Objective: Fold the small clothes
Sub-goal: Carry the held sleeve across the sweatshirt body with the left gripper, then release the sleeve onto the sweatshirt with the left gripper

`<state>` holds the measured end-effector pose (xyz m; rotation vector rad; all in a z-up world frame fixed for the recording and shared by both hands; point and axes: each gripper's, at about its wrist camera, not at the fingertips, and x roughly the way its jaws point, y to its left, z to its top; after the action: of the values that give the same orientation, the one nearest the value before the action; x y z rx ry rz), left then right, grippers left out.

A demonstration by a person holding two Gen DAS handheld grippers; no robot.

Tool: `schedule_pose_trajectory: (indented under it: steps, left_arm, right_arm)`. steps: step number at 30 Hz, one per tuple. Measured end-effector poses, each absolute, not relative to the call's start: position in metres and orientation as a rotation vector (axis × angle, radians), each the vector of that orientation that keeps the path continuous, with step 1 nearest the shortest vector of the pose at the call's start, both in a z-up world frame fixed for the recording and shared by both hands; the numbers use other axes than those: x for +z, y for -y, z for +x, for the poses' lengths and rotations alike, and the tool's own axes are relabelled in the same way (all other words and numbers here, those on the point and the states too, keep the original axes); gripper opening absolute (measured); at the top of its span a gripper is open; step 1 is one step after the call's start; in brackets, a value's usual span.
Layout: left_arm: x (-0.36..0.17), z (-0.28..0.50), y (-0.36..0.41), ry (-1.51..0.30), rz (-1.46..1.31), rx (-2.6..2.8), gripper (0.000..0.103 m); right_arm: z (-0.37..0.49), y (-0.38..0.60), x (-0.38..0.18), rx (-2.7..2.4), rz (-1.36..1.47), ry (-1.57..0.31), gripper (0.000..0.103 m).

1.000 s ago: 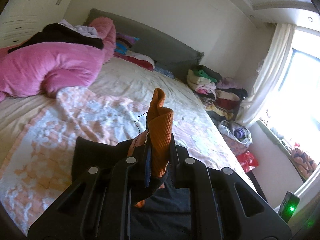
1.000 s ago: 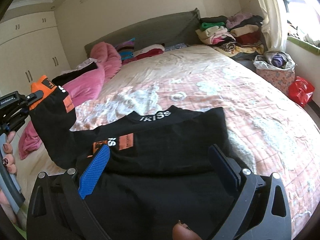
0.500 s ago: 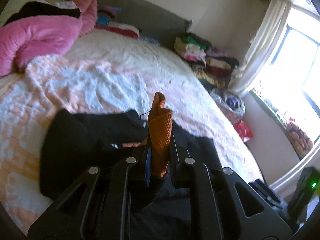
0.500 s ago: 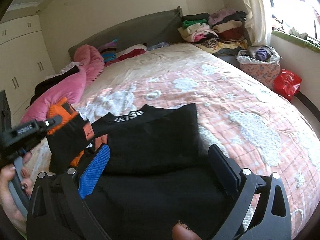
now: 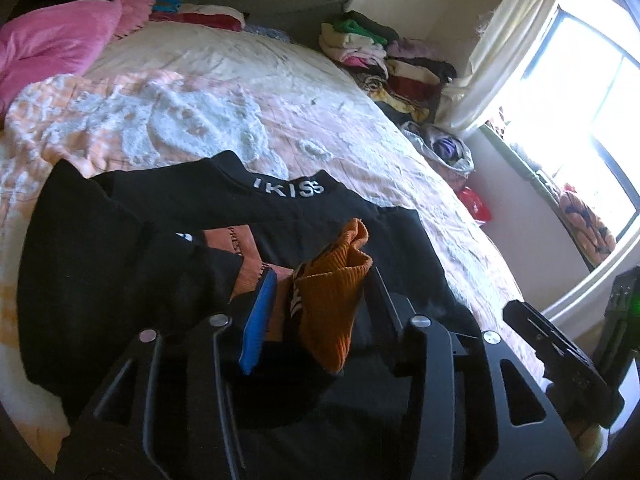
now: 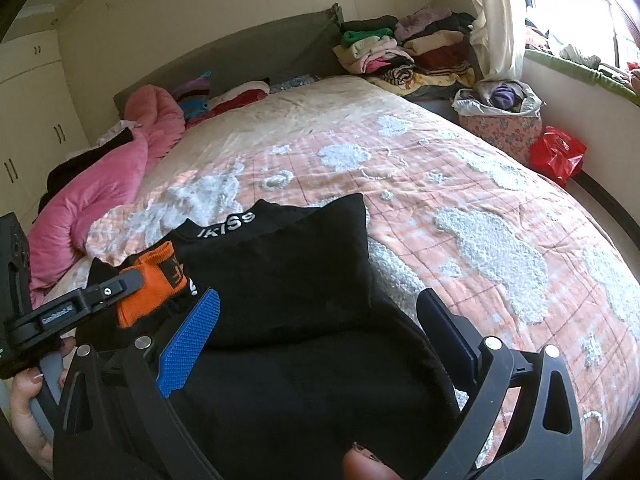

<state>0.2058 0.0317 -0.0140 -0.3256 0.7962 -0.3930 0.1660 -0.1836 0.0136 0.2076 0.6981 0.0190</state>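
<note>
A black sweater (image 5: 200,216) with white collar lettering lies on the quilted bed (image 6: 480,220). Its sleeve, ending in an orange ribbed cuff (image 5: 332,300), is folded across the body. My left gripper (image 5: 320,300) is low over the sweater with its jaws opening. The cuff stands loose between them, clear of the blue pad (image 5: 260,320). In the right wrist view the cuff (image 6: 148,288) shows beside the left gripper's finger (image 6: 100,296). My right gripper (image 6: 320,332) stands wide open over the sweater's lower body (image 6: 288,264), gripping nothing.
A pink duvet (image 5: 52,44) is heaped at the bed's far left. Folded clothes (image 6: 400,52) are stacked by the headboard near the curtain. A floral basket (image 6: 500,120) and a red bag (image 6: 556,152) stand on the floor beside the bed. A hand (image 6: 24,412) holds the left gripper.
My left gripper has come down and across the sweater with the sleeve, and its jaws have parted from the orange cuff. The right gripper has shifted slightly and stays open.
</note>
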Motion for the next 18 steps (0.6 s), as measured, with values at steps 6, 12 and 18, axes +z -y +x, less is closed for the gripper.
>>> schedule_pose_trajectory:
  steps: [6,12,18]
  left_arm:
    - [-0.009,0.207,-0.041,-0.780,-0.323,-0.381,0.060]
    - [-0.002,0.208,-0.059,-0.742,-0.312,-0.311,0.071]
    - [0.003,0.205,-0.080,-0.691,-0.269,-0.190,0.089]
  right_arm:
    - [0.175,0.171,-0.003,0.066,0.223,-0.767,0.098]
    - [0.184,0.149,-0.014,0.113,0.205,-0.809,0.098]
    - [0.195,0.126,-0.032,0.186,0.227,-0.875,0.096]
